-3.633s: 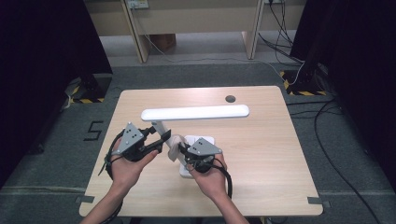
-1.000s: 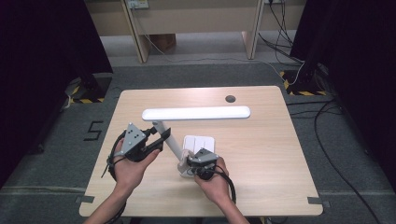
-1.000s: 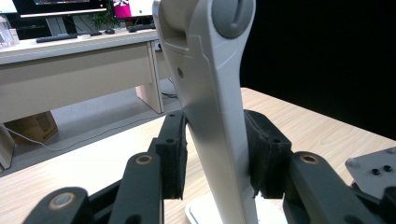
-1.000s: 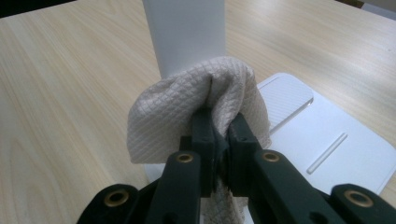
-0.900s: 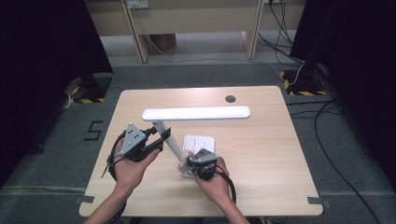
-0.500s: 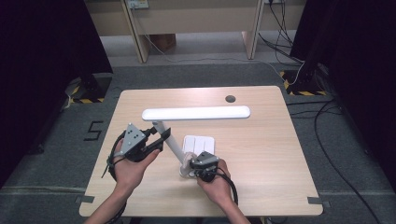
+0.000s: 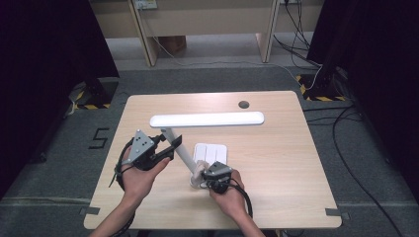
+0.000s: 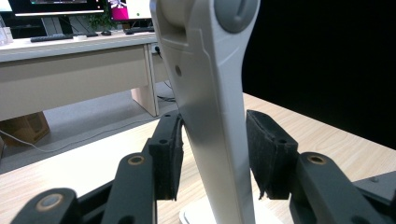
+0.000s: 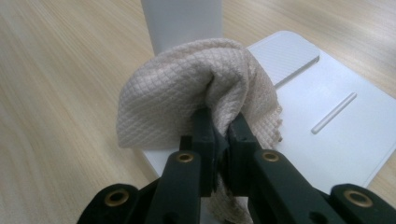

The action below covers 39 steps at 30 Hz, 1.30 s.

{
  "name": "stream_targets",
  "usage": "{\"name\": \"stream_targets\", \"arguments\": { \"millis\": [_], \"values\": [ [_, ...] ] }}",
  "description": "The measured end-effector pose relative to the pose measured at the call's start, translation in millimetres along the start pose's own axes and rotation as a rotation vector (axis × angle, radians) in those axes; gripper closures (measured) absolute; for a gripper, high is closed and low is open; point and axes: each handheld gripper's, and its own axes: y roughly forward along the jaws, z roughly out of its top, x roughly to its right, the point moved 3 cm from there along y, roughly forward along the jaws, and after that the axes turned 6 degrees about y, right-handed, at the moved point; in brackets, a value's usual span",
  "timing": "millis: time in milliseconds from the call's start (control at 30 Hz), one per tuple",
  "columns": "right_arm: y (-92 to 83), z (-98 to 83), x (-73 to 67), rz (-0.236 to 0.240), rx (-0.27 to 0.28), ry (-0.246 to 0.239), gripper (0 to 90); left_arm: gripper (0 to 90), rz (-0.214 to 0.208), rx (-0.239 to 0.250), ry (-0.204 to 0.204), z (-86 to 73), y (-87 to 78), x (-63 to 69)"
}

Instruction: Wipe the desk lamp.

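Left tongs [image 7: 170, 147]: your jaws straddle the lamp arm [image 8: 210, 116]; they have just been opening, and in the left gripper view a gap shows on both sides between the pads [image 8: 268, 154] and the arm, so the hold is released though the arm stands between them.
Right tongs [image 9: 220, 135]: you have them clenched on a fold of the beige cloth [image 9: 187, 102], the two jaws pressed nearly together over the fabric.
Cloth: it bunches just ahead of your right jaws and lies against the foot of the lamp arm, touching it, with its lower edge over the corner of the lamp base [image 9: 327, 116].
Lamp arm: it rises slanting from the base beside your right tongs, up through your left jaws, to the joint under the lamp head [image 7: 207, 119].
Lamp head: a long white bar, level, beyond both tongs and lying crosswise to them.
Lamp base: a flat white plate just beyond your right tongs, resting on the wooden table [image 7: 286, 163].
Your hands: the left hand [image 7: 141, 173] holds its tongs left of the arm; the right hand [image 7: 230, 192] sits near the table's front edge, close beside it.
Farther out: a dark round hole [image 7: 243, 104] in the tabletop lies past the lamp head, well apart from both tongs.
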Motion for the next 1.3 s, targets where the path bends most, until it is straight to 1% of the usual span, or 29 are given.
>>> {"name": "stream_targets", "arguments": {
  "millis": [100, 233, 267, 300, 467, 700, 933, 1067, 1100, 1133, 1167, 1200, 1267, 1300],
  "values": [
    [0.2, -0.3, 0.1, -0.006, -0.002, -0.011, 84.9, 57.6, 0.0, -0.008, -0.003, -1.8, 2.4, 0.1],
    [-2.0, -1.5, 1.5, -0.012, -0.012, -0.024, 84.9, 58.9, -0.001, -0.026, 0.005, -6.6, 6.5, 2.6],
    [-3.4, -2.5, 1.9, -0.013, -0.018, -0.013, 85.0, 59.1, -0.001, -0.028, 0.005, -7.1, 7.1, 3.1],
    [-4.2, -3.1, 3.1, -0.016, -0.016, -0.017, 84.9, 59.2, 0.001, -0.028, 0.005, -7.1, 7.7, 3.4],
    [-10.9, -10.3, 10.3, -0.015, -0.006, 0.016, 84.9, 60.5, 0.005, -0.025, 0.001, -8.7, 7.2, 2.7],
    [-20.5, -18.4, 20.1, -0.04, 0.002, 0.04, 84.9, 60.8, 0.007, -0.023, 0.0, -8.7, 7.6, 3.0],
    [-29.5, -26.8, 31.4, -0.051, 0.016, 0.102, 84.8, 61.2, 0.016, -0.007, -0.009, -10.1, 7.5, 3.8],
    [-34.7, -29.8, 37.2, -0.077, 0.007, 0.11, 84.8, 61.4, 0.018, -0.007, -0.015, -9.6, 7.8, 4.0],
    [-37.2, -31.1, 40.3, -0.102, -0.011, 0.108, 84.8, 61.4, 0.019, -0.007, -0.016, -9.6, 7.8, 4.0],
    [-38.3, -32.3, 42.7, -0.116, -0.02, 0.108, 84.8, 61.4, 0.02, -0.006, -0.015, -9.9, 7.7, 4.2],
    [-40.2, -34.5, 46.7, -0.129, -0.022, 0.123, 84.8, 61.4, 0.022, -0.004, -0.014, -10.0, 7.7, 4.4],
    [-41.4, -35.1, 48.6, -0.133, -0.022, 0.133, 84.8, 61.3, 0.024, -0.003, -0.011, -10.4, 7.6, 4.5],
    [-45.1, -32.6, 52.0, -0.149, -0.003, 0.139, 84.8, 61.2, 0.024, 0.0, -0.016, -10.8, 7.8, 4.4],
    [-46.8, -28.1, 52.7, -0.153, 0.017, 0.141, 84.8, 61.2, 0.023, 0.0, -0.018, -10.9, 7.9, 4.4]
  ]
}}
